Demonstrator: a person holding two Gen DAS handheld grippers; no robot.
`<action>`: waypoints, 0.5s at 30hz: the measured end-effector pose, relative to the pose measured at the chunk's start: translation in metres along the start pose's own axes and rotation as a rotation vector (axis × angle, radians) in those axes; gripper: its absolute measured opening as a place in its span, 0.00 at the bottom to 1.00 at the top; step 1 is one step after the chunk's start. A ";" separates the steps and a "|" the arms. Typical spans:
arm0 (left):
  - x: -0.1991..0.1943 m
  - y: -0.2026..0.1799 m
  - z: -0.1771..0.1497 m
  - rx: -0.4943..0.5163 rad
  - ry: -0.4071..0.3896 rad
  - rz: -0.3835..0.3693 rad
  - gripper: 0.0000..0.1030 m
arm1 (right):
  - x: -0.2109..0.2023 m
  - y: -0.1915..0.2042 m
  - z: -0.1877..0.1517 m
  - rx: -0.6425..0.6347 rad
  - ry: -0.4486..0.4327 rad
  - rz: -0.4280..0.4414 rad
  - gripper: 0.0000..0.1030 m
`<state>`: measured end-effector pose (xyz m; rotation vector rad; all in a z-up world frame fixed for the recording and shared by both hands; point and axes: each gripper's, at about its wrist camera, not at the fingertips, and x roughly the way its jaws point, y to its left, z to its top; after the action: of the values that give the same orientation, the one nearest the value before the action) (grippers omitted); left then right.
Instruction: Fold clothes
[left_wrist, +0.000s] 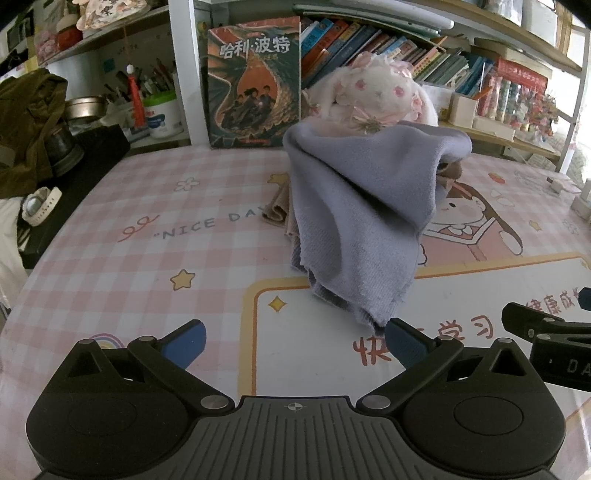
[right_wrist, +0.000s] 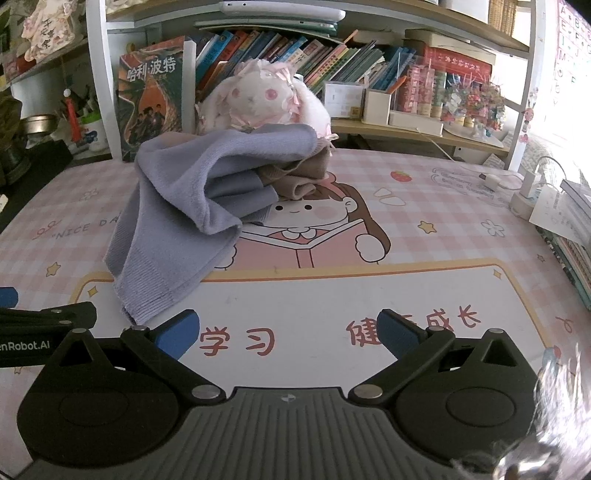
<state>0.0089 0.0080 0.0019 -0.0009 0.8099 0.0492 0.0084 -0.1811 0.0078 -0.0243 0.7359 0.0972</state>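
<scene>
A lavender knit garment (left_wrist: 354, 214) lies heaped on the pink checked table mat (left_wrist: 147, 258), draped over a brown garment (left_wrist: 276, 210) whose edge shows at its left. From the right wrist view the lavender garment (right_wrist: 184, 221) hangs down toward the near left, with the brown garment (right_wrist: 295, 177) poking out behind it. My left gripper (left_wrist: 293, 343) is open, its right blue pad close to the garment's lowest hem corner. My right gripper (right_wrist: 288, 334) is open over bare mat, to the right of the hem. Neither holds anything.
A white plush rabbit (right_wrist: 258, 99) sits behind the pile against a bookshelf (right_wrist: 332, 55) and an upright book (left_wrist: 255, 85). An olive jacket (left_wrist: 26, 122) and a watch (left_wrist: 38, 205) lie at far left. Chargers (right_wrist: 528, 188) and stacked books (right_wrist: 576, 236) line the right edge.
</scene>
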 end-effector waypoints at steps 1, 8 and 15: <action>0.000 0.000 0.000 0.001 0.000 -0.002 1.00 | 0.000 0.000 0.000 0.000 0.000 0.000 1.00; -0.001 -0.003 -0.001 0.007 0.005 -0.011 1.00 | -0.001 -0.001 -0.001 0.001 0.000 0.000 1.00; -0.002 -0.003 -0.001 0.008 0.004 -0.012 1.00 | -0.002 -0.002 -0.001 0.003 0.001 0.002 1.00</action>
<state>0.0071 0.0050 0.0026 0.0019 0.8141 0.0341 0.0065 -0.1834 0.0078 -0.0202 0.7367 0.0981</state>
